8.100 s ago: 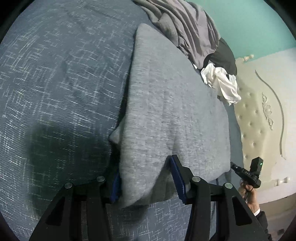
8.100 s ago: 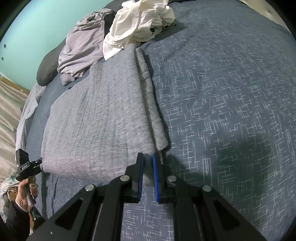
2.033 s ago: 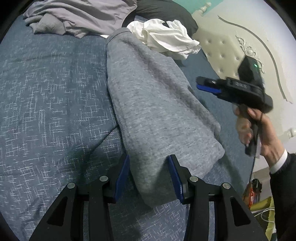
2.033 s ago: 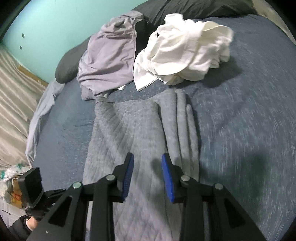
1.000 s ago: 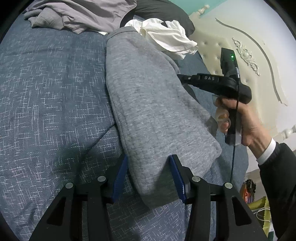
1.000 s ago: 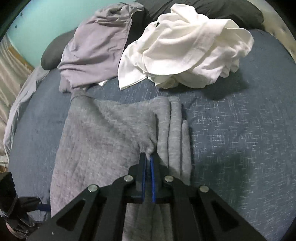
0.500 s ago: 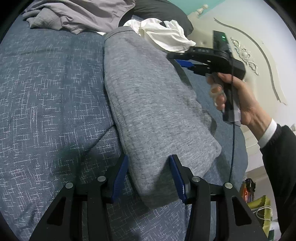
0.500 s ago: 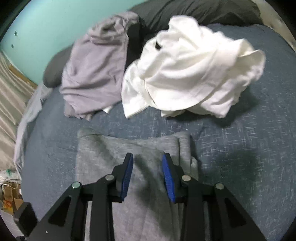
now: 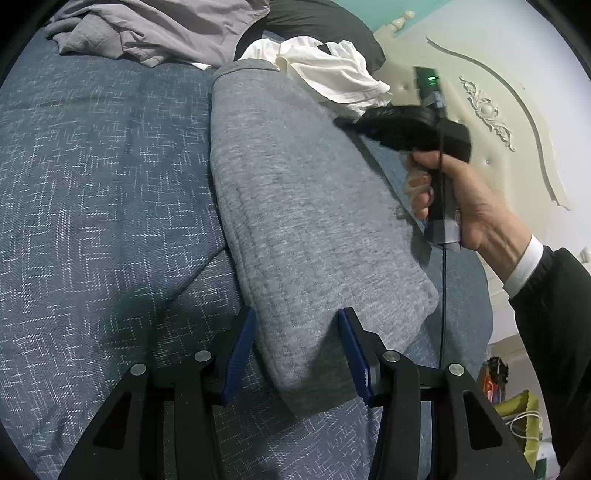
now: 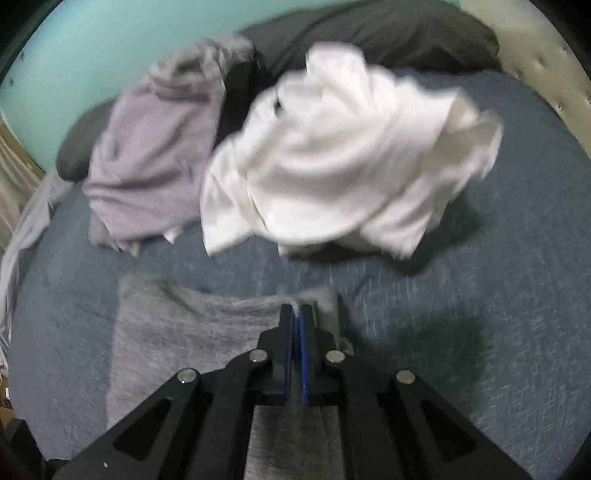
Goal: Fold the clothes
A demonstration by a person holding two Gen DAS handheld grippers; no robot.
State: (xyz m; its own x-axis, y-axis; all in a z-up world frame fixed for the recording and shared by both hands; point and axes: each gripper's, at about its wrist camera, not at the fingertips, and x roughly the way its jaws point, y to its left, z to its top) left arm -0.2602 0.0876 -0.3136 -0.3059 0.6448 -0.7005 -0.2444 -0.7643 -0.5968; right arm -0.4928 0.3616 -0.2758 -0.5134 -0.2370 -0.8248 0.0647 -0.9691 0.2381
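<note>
Right tongs (image 10: 296, 314): blue pads pressed together at the far edge of the heather-grey knit garment (image 10: 192, 325). A wisp of grey fabric shows at the tips, so I read this as a pinch on the top corner of the folded edge. View is motion-blurred, so how much cloth is caught cannot be told.
Left tongs (image 9: 297, 343): jaws about half apart, straddling the near end of the grey garment (image 9: 295, 206). Fabric fills the gap and appears to touch both blue pads; read as a hold on the thick folded end.
Garment position: long narrow strip running away from the left tongs across the blue-grey woven bedspread (image 9: 103, 184), one set of tongs at each end.
Progress: lengthwise folds look done; the garment lies as a layered band. Judged remaining: bring the far end over toward the near end to halve it.
Still unfolded: crumpled white cotton garment (image 10: 343, 162) and lilac-grey crumpled garment (image 10: 155, 147), both just beyond the far end, near the dark pillow (image 10: 369, 33).
Person: hand (image 9: 465, 206) with white cuff and dark sleeve grips the right tool handle beside the garment.
Background: cream tufted headboard (image 9: 491, 110).
</note>
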